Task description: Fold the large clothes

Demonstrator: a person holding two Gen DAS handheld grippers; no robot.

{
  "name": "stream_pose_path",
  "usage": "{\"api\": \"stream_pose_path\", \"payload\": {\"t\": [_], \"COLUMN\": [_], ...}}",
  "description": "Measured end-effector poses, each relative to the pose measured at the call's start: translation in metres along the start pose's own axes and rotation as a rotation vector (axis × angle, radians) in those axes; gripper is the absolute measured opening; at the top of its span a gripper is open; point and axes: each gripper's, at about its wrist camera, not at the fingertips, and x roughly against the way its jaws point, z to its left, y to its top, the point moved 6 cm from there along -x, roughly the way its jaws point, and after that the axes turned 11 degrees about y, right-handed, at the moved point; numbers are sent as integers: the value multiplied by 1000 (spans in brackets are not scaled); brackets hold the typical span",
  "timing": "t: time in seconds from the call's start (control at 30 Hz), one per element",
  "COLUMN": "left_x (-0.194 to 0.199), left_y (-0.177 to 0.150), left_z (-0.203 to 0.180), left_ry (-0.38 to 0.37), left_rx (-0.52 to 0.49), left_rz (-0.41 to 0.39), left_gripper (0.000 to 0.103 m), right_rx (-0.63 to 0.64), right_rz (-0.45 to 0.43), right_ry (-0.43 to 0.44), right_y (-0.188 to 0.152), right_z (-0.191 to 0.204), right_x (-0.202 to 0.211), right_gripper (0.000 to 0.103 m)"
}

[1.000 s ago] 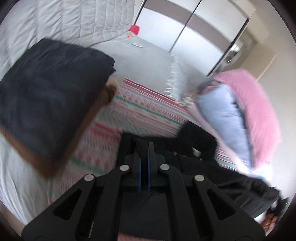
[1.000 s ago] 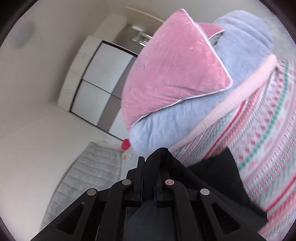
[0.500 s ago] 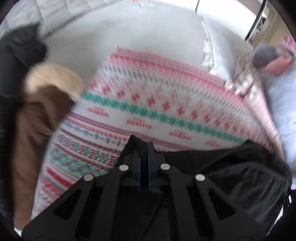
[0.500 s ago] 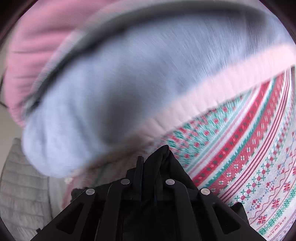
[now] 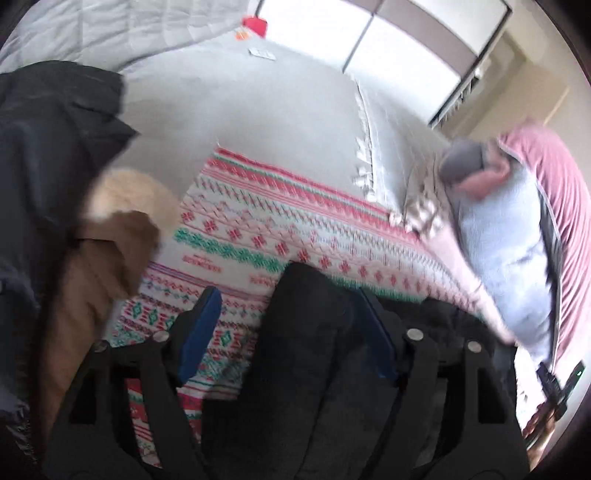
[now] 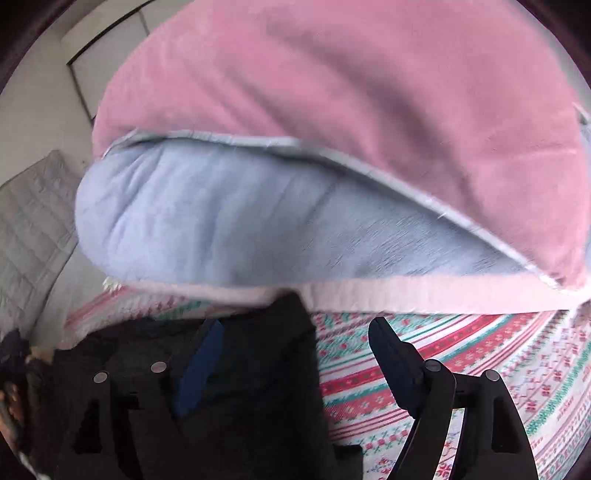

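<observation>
On the patterned blanket [image 5: 240, 236] across the bed, we are letting go of the black garment [image 5: 306, 332]; both the left gripper [image 5: 291, 317] and right gripper [image 6: 295, 343] are opening. Soft, limp, light cloth, best taken at its corners.

Most of the black fabric garment [image 5: 306, 332] runs off the bottom edge, so no idea of its full shape. The brown fur-trimmed coat [image 5: 107, 258] and dark folded clothing [image 5: 48, 166] on the left are smeared and cropped. Something small and red [image 5: 255, 26] far back, can't make it out.
</observation>
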Motion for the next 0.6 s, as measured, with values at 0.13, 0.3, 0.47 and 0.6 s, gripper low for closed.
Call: {"api": "stream_pose_path", "payload": {"t": [0.13, 0.3, 0.47, 0.6], "left_x": [-27, -77, -66, -42], "left_y": [-34, -62, -55, -31], "left_z": [-1, -14, -22, -15], "left_ry": [8, 121, 176, 125], "left_rx": [-49, -167, -197, -95], "left_rz": [78, 164, 76, -15], "left_gripper": [75, 20, 6, 5], "right_rx": [92, 98, 194, 185], "right_rz": [154, 240, 106, -40], "right_ry": [-4, -33, -62, -28], "right_y": [-20, -35, -28, -2], "right_z": [6, -3, 12, 19], "right_x": [-44, -102, -82, -41], "right_gripper": [82, 50, 6, 5]}}
